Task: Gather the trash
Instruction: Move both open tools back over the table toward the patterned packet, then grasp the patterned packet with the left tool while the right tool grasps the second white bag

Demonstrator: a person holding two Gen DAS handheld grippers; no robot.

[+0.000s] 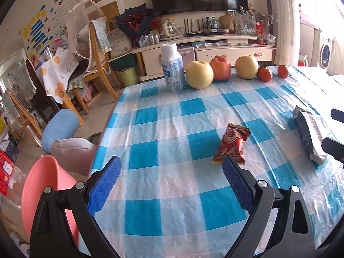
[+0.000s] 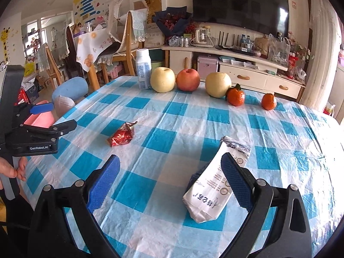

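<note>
A crumpled red snack wrapper [image 1: 233, 144] [image 2: 121, 136] lies on the blue-and-white checked tablecloth [image 1: 163, 116] [image 2: 193, 111]. My left gripper [image 1: 172, 163] is open just short of it, the wrapper beside the right fingertip. A white and black snack bag [image 2: 206, 195] [image 1: 307, 135] lies flat to the right. My right gripper [image 2: 171, 161] is open low over the cloth, its right finger overlapping the bag's edge. Nothing is held between either pair of fingers. The left gripper [image 2: 58, 116] also shows at the table's left edge, held by a hand.
A pink bin [image 1: 43, 189] [image 2: 40, 119] stands off the table's left edge. Along the far edge are a white bottle [image 1: 173, 68] [image 2: 143, 72], a red apple [image 1: 220, 68], two pale pears and two tangerines. Chairs and a TV cabinet stand beyond.
</note>
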